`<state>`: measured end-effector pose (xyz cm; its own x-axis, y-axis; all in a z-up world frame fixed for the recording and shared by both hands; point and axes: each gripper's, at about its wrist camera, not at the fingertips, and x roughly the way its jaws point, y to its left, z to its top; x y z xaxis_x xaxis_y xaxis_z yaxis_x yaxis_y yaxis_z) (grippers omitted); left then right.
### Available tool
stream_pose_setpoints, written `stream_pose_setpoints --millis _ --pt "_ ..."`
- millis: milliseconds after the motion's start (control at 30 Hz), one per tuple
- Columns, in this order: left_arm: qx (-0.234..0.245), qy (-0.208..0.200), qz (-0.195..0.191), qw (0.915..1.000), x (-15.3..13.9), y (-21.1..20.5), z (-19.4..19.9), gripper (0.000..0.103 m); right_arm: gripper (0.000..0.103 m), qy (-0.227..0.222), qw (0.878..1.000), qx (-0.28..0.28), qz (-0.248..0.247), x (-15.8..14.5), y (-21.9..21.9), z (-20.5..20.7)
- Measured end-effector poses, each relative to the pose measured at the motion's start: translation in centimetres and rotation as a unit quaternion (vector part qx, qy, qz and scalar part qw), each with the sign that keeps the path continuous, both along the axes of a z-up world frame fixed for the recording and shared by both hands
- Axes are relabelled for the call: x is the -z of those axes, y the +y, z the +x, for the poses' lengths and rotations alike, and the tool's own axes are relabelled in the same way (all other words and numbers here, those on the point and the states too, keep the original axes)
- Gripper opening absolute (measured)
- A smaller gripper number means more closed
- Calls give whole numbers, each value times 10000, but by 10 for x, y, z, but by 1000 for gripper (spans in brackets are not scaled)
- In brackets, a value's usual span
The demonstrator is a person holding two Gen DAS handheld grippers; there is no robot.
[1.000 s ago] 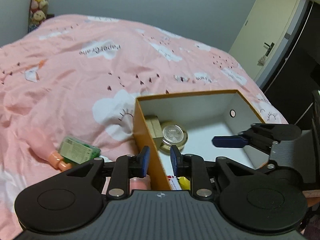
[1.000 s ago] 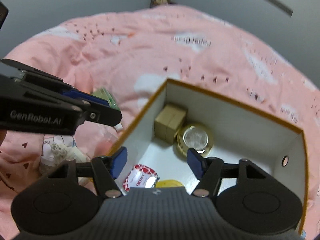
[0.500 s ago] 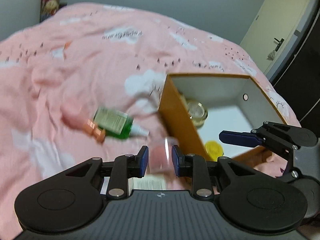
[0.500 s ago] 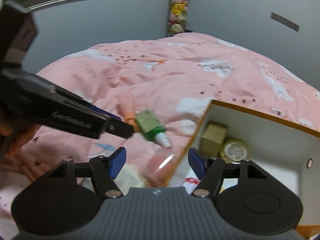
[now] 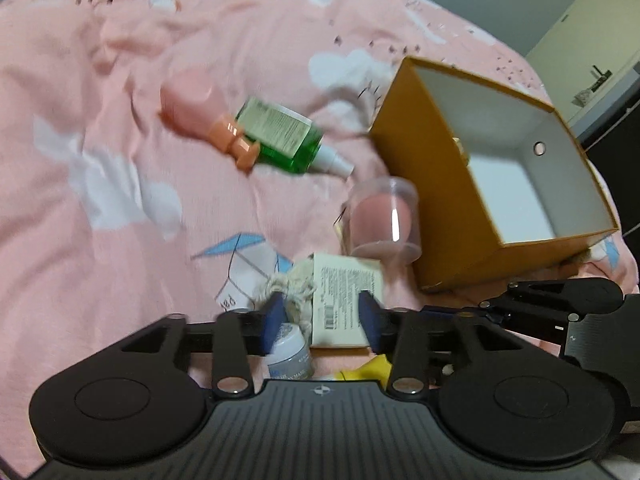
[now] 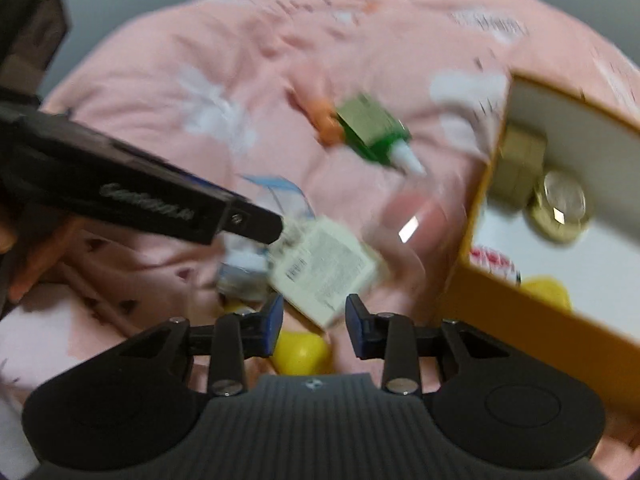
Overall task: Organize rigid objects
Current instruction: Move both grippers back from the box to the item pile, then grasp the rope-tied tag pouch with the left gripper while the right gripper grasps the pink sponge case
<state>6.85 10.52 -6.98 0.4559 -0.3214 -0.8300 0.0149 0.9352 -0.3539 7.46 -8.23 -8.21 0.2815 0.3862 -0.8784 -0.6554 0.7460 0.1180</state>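
An orange box [image 5: 420,152] with a white inside stands on the pink bed; it also shows in the right wrist view [image 6: 532,320], holding a tan carton [image 6: 520,160], a gold tin [image 6: 560,208] and a yellow item. Left of it lie a green bottle [image 5: 280,136], a pink bottle [image 5: 196,108], a clear cup over a pink sponge [image 5: 382,220], a white labelled packet [image 5: 344,300] and a small grey jar [image 5: 290,354]. My left gripper [image 5: 322,320] is open over the packet and jar. My right gripper [image 6: 314,322] is open, just above the packet [image 6: 324,268].
A pink duvet [image 5: 100,60] with white clouds covers the bed. A white card with blue lines [image 5: 244,264] lies under the packet. A yellow object [image 6: 300,352] lies under my right gripper. A door [image 5: 592,48] is at the far right.
Both grippers have swung left and down from the box to the loose items. The left jaws have opened wider; the right jaws have narrowed.
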Motion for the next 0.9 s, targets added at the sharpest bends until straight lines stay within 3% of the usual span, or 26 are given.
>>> stream_pose_setpoints --millis 267,367,567,667,900 --pt "-128 445 77 9989 28 -5 17 63 30 346 9977 576 -110 27 -4 19" --pt "-353 616 -118 9974 42 -1 24 65 30 515 9960 724 -1 35 -7 25" --pt "-571 690 -732 9933 63 3 35 81 30 616 9949 785 172 39 -8 31" --pt "-570 671 -864 9924 65 2 37 76 31 588 9950 790 180 40 -6 33" --pt "-460 372 -1032 9929 51 7 23 42 30 498 9946 896 144 37 -6 33"
